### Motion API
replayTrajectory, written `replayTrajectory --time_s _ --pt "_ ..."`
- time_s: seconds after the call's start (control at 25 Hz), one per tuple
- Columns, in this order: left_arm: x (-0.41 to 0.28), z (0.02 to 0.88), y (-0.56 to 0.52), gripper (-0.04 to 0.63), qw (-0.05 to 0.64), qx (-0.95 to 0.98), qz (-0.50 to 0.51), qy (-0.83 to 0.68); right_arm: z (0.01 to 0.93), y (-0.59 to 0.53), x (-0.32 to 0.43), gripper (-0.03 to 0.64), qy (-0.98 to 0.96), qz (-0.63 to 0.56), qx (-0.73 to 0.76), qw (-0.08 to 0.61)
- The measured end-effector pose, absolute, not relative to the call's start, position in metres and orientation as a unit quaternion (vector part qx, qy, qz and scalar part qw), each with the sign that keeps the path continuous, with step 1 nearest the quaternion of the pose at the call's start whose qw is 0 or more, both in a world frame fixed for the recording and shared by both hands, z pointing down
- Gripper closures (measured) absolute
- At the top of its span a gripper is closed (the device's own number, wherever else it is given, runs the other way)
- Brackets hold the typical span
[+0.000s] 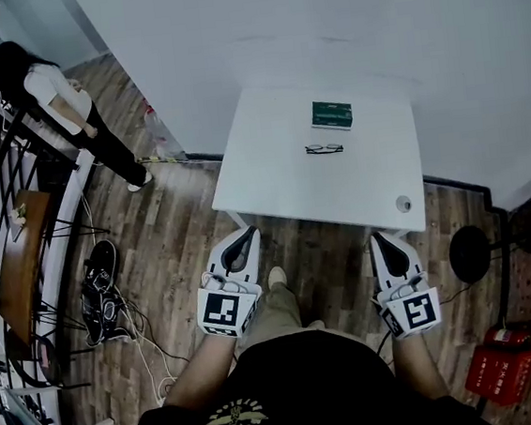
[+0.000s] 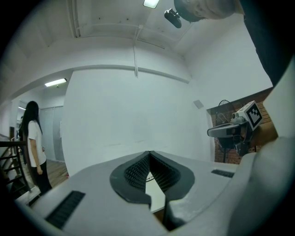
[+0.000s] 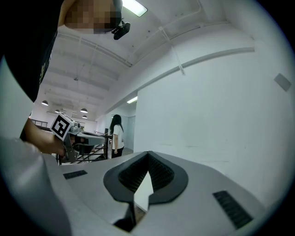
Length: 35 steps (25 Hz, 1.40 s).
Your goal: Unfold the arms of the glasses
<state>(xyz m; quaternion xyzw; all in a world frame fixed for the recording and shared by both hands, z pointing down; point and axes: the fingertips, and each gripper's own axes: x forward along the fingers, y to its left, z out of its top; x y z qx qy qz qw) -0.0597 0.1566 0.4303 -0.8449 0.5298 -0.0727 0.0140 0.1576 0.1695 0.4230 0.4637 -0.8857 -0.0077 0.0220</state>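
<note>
On the table (image 1: 282,191), glasses (image 1: 324,149) lie outside the green case (image 1: 331,114).

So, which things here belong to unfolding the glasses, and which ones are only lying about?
For the job:
- glasses, on the white table
- left gripper, shut, empty
- right gripper, shut, empty

Lying about:
- green box, behind the glasses
- black shoes, on the floor
- red box, on the floor at the right

Glasses (image 1: 324,149) on table (image 1: 272,183), box (image 1: 332,114) just behind (nearer the far edge), person (image 1: 56,101) far left
</note>
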Motion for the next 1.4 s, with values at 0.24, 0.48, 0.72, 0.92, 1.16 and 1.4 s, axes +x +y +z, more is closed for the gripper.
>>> replayTrajectory --time_s 0.24,0.48,0.72,0.92,1.16,1.4 --pt "-0.063 0.431 0.119 0.589 0.017 -0.856 -0.076 0.511 0.422 0.141 0.143 0.615 -0.883 -0.001 0.469 0.020" --pt "-0.071 0.424 0.091 0.588 0.013 -0.865 -0.066 0.498 0.424 0.110 0.131 0.615 -0.881 0.007 0.473 0.018" --pt "-0.080 0.430 0.065 0.589 0.001 -0.866 -0.072 0.494 0.434 0.083 0.121 0.615 -0.880 0.023 0.474 0.014" --pt "-0.083 0.431 0.046 0.589 0.006 -0.868 -0.082 0.491 0.441 0.066 0.115 0.615 -0.879 0.029 0.476 0.013" --pt "-0.083 0.435 0.025 0.588 0.014 -0.872 -0.088 0.482 0.448 0.043 0.111 0.615 -0.876 0.037 0.480 0.012" --pt "-0.087 0.442 0.002 0.588 0.003 -0.877 -0.094 0.470 0.449 0.021 0.097 0.615 -0.878 0.038 0.476 0.016"
